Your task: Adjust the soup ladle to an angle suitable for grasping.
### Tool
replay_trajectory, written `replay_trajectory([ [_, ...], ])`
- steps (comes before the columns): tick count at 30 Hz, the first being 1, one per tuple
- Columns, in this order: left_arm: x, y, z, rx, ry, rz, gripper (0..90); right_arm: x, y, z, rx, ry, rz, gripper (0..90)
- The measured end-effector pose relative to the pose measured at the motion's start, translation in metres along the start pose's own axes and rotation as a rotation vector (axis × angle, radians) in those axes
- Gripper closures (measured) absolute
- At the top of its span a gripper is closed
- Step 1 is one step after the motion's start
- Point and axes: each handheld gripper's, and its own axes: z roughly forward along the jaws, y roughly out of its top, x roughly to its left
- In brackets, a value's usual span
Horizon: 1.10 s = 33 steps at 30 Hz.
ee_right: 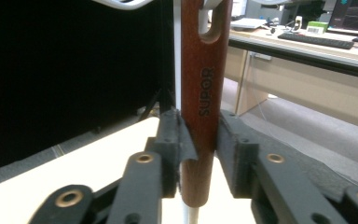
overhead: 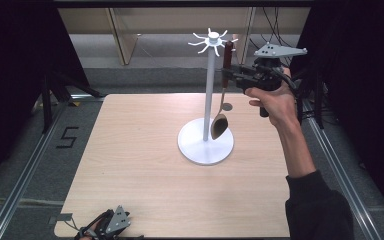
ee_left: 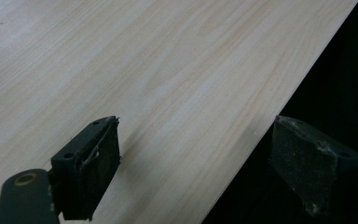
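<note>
dark curtains stand on both sides of a pale wooden surface (overhead: 145, 170), and a grey floor with wooden furniture shows behind it. a white stand (overhead: 209, 100) rises near the middle of the surface, with a round base and little hooks at the top. a ladle (overhead: 223, 95) with a brown wooden handle hangs from one hook, its bowl low down just above the base. the right gripper (overhead: 230, 75) is held up high beside the stand. its jaws sit on both sides of the wooden handle (ee_right: 204, 107), one pad touching it and the other a tiny bit away, so the grip looks loose. the left gripper (overhead: 112, 222) rests low at the near edge of the surface, and its jaws are wide apart with nothing between them.
</note>
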Motion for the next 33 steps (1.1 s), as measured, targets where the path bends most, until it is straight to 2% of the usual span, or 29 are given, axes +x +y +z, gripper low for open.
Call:
replay_trajectory([
  [1, 0.000, 0.000, 0.000, 0.000, -0.001, 0.000, 15.2, -0.001, 0.000, -0.001, -0.010, 0.001, -0.010, 68.2],
  [2, 0.000, 0.000, 0.000, 0.001, 0.002, 0.001, 15.2, -0.001, -0.001, -0.004, -0.007, 0.005, 0.009, 65.5],
  [5, 0.000, 0.000, 0.000, 0.001, 0.000, -0.001, 15.2, -0.002, -0.003, -0.011, -0.024, 0.003, 0.007, 61.4],
  [6, 0.000, 0.000, 0.000, 0.001, -0.001, -0.001, 15.3, -0.001, -0.004, -0.014, -0.025, 0.001, 0.026, 59.7],
  [7, 0.000, 0.000, 0.000, 0.001, 0.000, -0.001, 15.3, -0.002, -0.005, -0.015, -0.034, -0.004, 0.005, 57.7],
  [9, 0.000, 0.000, 0.001, 0.002, -0.001, -0.001, 15.2, -0.002, -0.008, -0.021, -0.047, -0.026, 0.011, 53.8],
  [17, 0.000, 0.000, 0.000, 0.005, -0.001, 0.001, 15.2, -0.001, -0.025, -0.033, -0.042, -0.017, 0.031, 45.6],
  [18, 0.000, 0.000, 0.000, 0.005, -0.001, 0.000, 15.3, -0.001, -0.027, -0.034, -0.029, -0.013, 0.027, 44.5],
  [20, 0.000, 0.000, 0.001, 0.005, -0.001, 0.000, 15.2, 0.000, -0.030, -0.035, -0.015, -0.014, 0.018, 43.7],
  [21, 0.000, 0.000, 0.001, 0.003, -0.001, -0.003, 15.2, -0.001, -0.032, -0.036, -0.029, -0.028, -0.001, 43.5],
  [22, 0.000, 0.000, 0.001, 0.002, 0.000, -0.004, 15.2, 0.001, -0.033, -0.038, -0.023, -0.029, 0.020, 43.4],
  [23, 0.000, 0.000, 0.001, 0.002, -0.001, -0.004, 15.3, 0.000, -0.035, -0.039, -0.038, -0.035, 0.005, 43.3],
  [24, 0.000, 0.000, 0.001, 0.002, -0.002, -0.005, 15.2, 0.003, -0.037, -0.042, -0.032, -0.036, 0.037, 42.6],
  [25, 0.000, 0.000, 0.001, 0.001, -0.001, -0.006, 15.2, 0.004, -0.039, -0.044, -0.031, -0.038, 0.047, 41.5],
  [26, 0.000, 0.000, 0.001, 0.002, 0.000, -0.007, 15.3, 0.004, -0.041, -0.045, -0.039, -0.036, 0.034, 40.8],
  [27, 0.000, 0.000, 0.001, 0.001, -0.001, -0.005, 15.2, 0.006, -0.044, -0.048, -0.030, -0.035, 0.051, 40.5],
  [33, 0.000, 0.000, 0.000, 0.004, 0.000, -0.003, 15.3, 0.010, -0.060, -0.052, -0.025, -0.022, 0.030, 38.7],
])
